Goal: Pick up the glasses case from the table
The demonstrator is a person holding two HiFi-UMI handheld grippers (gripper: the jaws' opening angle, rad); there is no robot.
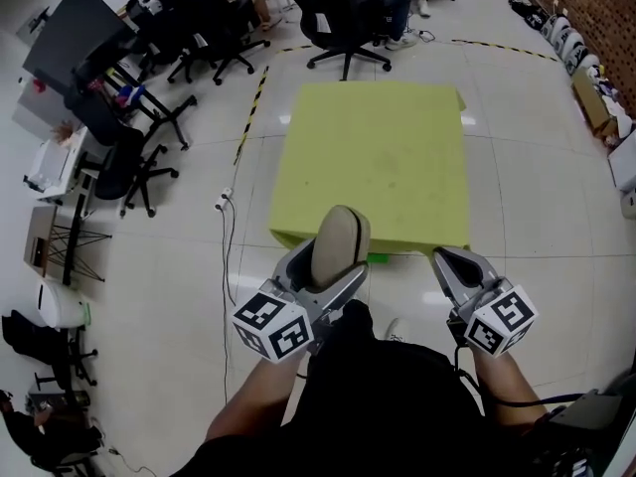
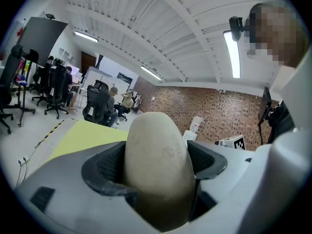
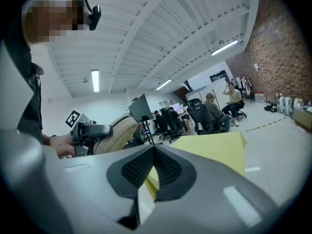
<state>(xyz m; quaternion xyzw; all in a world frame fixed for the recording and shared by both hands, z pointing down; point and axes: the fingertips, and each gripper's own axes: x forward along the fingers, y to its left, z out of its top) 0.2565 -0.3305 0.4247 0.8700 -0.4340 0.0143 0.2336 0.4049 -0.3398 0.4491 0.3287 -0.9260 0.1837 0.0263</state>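
Two grippers, one case, one table: is that the whole count?

– Yes. One left gripper (image 1: 331, 269), one right gripper (image 1: 449, 262), one beige oval hard-shell glasses case (image 1: 340, 238), and one square table under a yellow-green cloth (image 1: 378, 157). Each gripper carries one marker cube, so that makes two: the left cube (image 1: 273, 328) and the right cube (image 1: 502, 319).

And at the far left?

– Black office chairs (image 1: 129, 157) stand on the white tiled floor (image 1: 537, 197). There are several, but they overlap too much for me to count. One yellow-and-black tape line (image 1: 251, 112) runs along the floor left of the table.

What is hidden or unclear?

– The lower end of the glasses case is sunk between the jaws and out of sight. In the head view its rounded top covers a short stretch of the table's near edge. A small green thing (image 1: 378, 258) lies at the foot of that edge, and I cannot tell what it is.

How does the left gripper stand?

– Its jaws are spread just as wide as the case. The dark ribbed pads (image 2: 105, 167) press on it, one on each side. The case stands upright with its rounded end up. It is off the table, over the floor on the near side of the table's edge.

And the right gripper?

– Its jaws are closed, with the pads meeting tip to tip and nothing between them. It hangs to the right of the case, apart from it, and also on the near side of the table.
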